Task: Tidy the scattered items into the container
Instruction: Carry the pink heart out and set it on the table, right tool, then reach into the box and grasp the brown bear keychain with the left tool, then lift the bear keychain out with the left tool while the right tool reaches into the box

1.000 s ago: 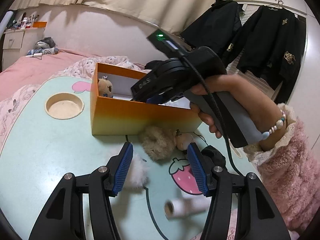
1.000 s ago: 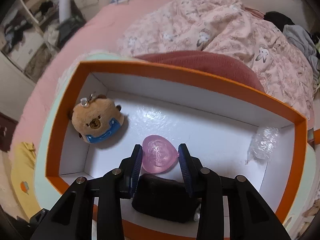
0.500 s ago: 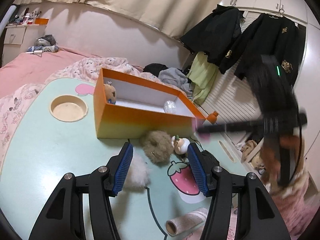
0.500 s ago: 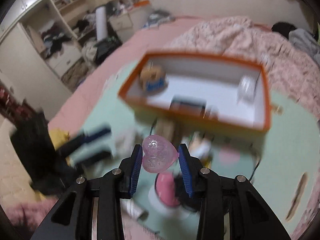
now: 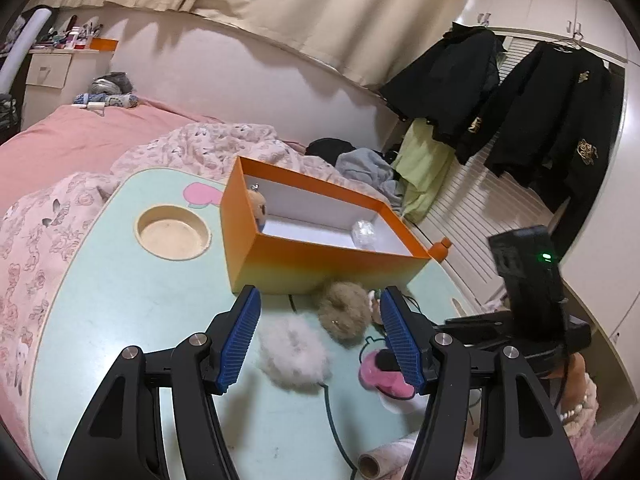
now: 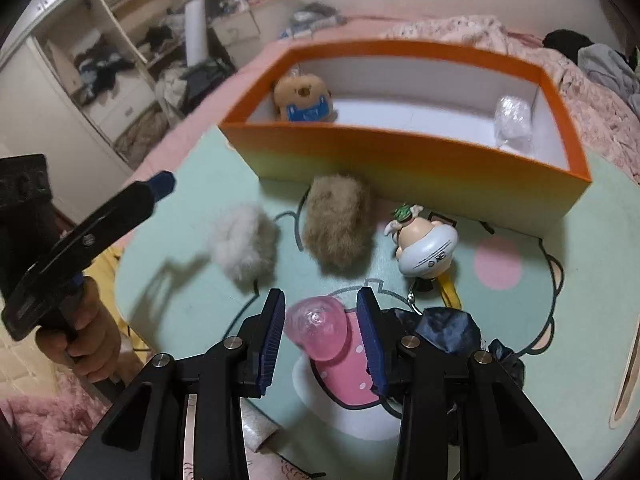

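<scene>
An orange box (image 5: 320, 264) (image 6: 400, 160) stands on the mint table (image 5: 120, 320). It holds a bear plush (image 6: 304, 98) and a clear plastic wad (image 6: 512, 118). In front of it lie a white fluffy ball (image 5: 294, 350) (image 6: 244, 244), a brown fluffy ball (image 5: 344, 312) (image 6: 340, 224) and a pig figure keychain (image 6: 426, 246). My left gripper (image 5: 320, 300) hovers over the two fluffy balls. Its jaws are opening and nothing is gripped. My right gripper (image 6: 321, 300) is shut on a tilted, clear pink heart (image 6: 316, 332), above a pink dotted item (image 6: 352, 372).
A dark blue cloth bundle (image 6: 448, 328) lies by the right fingers. A paper roll (image 5: 384, 460) and a black cable (image 5: 332, 412) lie near the table's front. A round recess (image 5: 174, 234) sits left of the box. A bed with a pink quilt lies behind the table.
My right gripper drew back from over the box to above the table's front, the pink heart still between its pads. In the left view it swung off to the right. The left jaws widened a little.
</scene>
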The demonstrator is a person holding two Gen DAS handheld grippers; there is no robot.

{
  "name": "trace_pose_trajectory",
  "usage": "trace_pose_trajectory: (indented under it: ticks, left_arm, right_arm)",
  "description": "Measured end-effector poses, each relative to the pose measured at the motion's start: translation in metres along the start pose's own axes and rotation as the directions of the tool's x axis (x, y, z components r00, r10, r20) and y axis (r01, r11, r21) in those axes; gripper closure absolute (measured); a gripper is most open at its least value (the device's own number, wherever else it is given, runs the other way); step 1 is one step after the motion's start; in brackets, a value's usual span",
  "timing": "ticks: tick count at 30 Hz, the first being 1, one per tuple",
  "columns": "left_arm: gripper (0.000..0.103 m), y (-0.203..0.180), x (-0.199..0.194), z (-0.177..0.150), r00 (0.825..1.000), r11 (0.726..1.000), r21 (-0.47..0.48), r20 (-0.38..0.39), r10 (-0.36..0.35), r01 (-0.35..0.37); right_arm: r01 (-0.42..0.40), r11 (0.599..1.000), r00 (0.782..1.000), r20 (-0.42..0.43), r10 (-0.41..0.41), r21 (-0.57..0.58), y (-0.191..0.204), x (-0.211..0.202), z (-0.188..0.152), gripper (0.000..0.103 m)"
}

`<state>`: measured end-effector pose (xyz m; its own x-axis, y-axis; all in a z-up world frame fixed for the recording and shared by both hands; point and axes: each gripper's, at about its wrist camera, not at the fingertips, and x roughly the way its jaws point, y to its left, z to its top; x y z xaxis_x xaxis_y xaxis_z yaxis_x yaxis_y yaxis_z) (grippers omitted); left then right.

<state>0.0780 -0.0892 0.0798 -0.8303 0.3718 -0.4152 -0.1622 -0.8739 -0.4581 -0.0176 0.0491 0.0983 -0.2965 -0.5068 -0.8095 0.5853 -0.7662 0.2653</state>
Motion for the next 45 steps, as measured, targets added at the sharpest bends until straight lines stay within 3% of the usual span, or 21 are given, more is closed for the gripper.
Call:
trace_pose_trajectory:
  ticks: [3,5,7,9,13,14,17,23,27,29,31,35,37,40,45]
  left_arm:
    - [0.040,-0.007,0.004,0.016,0.999,0.999,0.038,-0.012,0.036,-0.036]
    - [0.040,-0.014,0.015,0.033,0.996,0.995,0.080,-0.074,0.058,-0.053]
    - [0.040,-0.024,0.030,0.052,0.984,0.987,0.151,-0.160,0.077,-0.053]
    - [0.040,-0.036,0.049,0.072,0.964,0.961,0.261,-0.221,0.148,-0.088]
    - [0.040,-0.050,0.091,0.100,0.899,0.898,0.411,-0.316,0.303,-0.158]
    - [0.040,-0.052,0.103,0.104,0.875,0.873,0.453,-0.331,0.353,-0.181]
    - [0.045,-0.057,0.125,0.106,0.829,0.814,0.536,-0.334,0.449,-0.225]
    - [0.058,-0.047,0.162,0.107,0.753,0.816,0.532,-0.435,0.494,-0.227]
    - [0.059,-0.043,0.174,0.109,0.719,0.783,0.557,-0.419,0.554,-0.279]
    - [0.059,-0.041,0.183,0.106,0.694,0.766,0.577,-0.428,0.579,-0.284]
    - [0.059,-0.042,0.191,0.100,0.664,0.739,0.609,-0.430,0.612,-0.287]
    - [0.059,-0.039,0.213,0.088,0.583,0.640,0.687,-0.378,0.719,-0.343]
    - [0.058,-0.037,0.223,0.079,0.557,0.619,0.714,-0.384,0.736,-0.326]
    - [0.059,-0.031,0.226,0.079,0.560,0.627,0.707,-0.389,0.732,-0.328]
    - [0.066,-0.028,0.219,0.083,0.595,0.659,0.686,-0.401,0.697,-0.309]
  right_arm:
    - [-0.040,0.999,0.993,0.108,0.038,0.010,0.002,-0.017,-0.011,0.058]
    - [-0.083,0.996,0.981,0.179,0.076,0.031,0.003,-0.026,-0.021,0.052]
    - [-0.129,0.990,0.966,0.231,0.114,0.051,0.003,-0.030,-0.034,0.048]
    - [-0.157,0.986,0.958,0.250,0.138,0.057,0.005,-0.030,-0.045,0.048]
    - [-0.172,0.984,0.949,0.275,0.152,0.048,0.010,-0.032,-0.052,0.048]
    - [-0.177,0.983,0.948,0.278,0.157,0.049,0.010,-0.032,-0.053,0.048]
    - [-0.194,0.979,0.944,0.283,0.170,0.061,0.008,-0.032,-0.054,0.048]
    - [-0.226,0.970,0.937,0.295,0.189,0.095,-0.002,-0.033,-0.060,0.046]
    - [-0.233,0.967,0.935,0.295,0.195,0.099,-0.003,-0.033,-0.059,0.045]
    - [-0.233,0.968,0.936,0.293,0.196,0.097,-0.001,-0.035,-0.059,0.045]
    - [-0.233,0.968,0.936,0.291,0.197,0.096,0.002,-0.036,-0.057,0.044]
    - [-0.248,0.965,0.934,0.287,0.213,0.090,0.000,-0.040,-0.063,0.044]
    - [-0.250,0.964,0.933,0.287,0.215,0.090,-0.001,-0.040,-0.064,0.044]
    - [-0.256,0.962,0.931,0.291,0.219,0.095,-0.002,-0.041,-0.065,0.044]
    - [-0.262,0.960,0.930,0.292,0.224,0.097,-0.003,-0.040,-0.065,0.043]
